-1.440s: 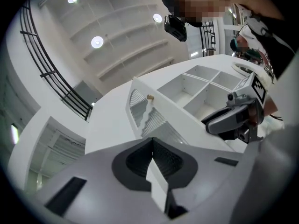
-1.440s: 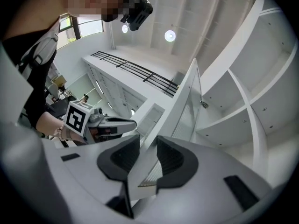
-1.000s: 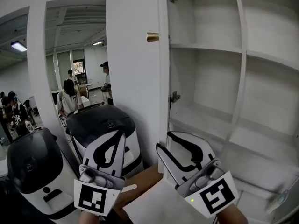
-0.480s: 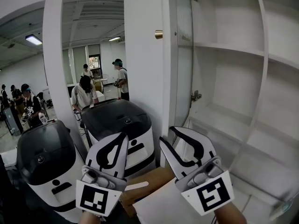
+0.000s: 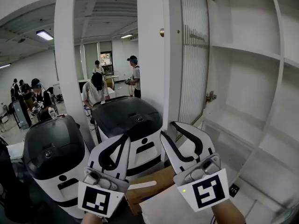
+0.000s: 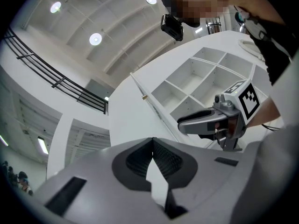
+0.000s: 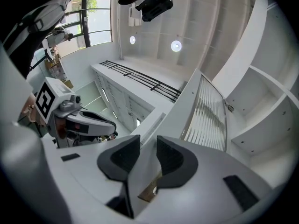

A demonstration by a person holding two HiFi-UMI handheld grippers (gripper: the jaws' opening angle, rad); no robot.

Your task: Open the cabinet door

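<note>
Left gripper: jaws fully closed, nothing between them. Right gripper: jaws wide apart, pads pressing on nothing; the door's edge lines up with the gap, contact can't be confirmed. Both sit low, side by side, pointing up at the cabinet. Cabinet door stands swung open just above the right jaws, brass knob on its outer face, ribbed panel facing the bare shelves. Cardboard box sits under the grippers. Two black-topped white units stand to the left, with people further back.
</note>
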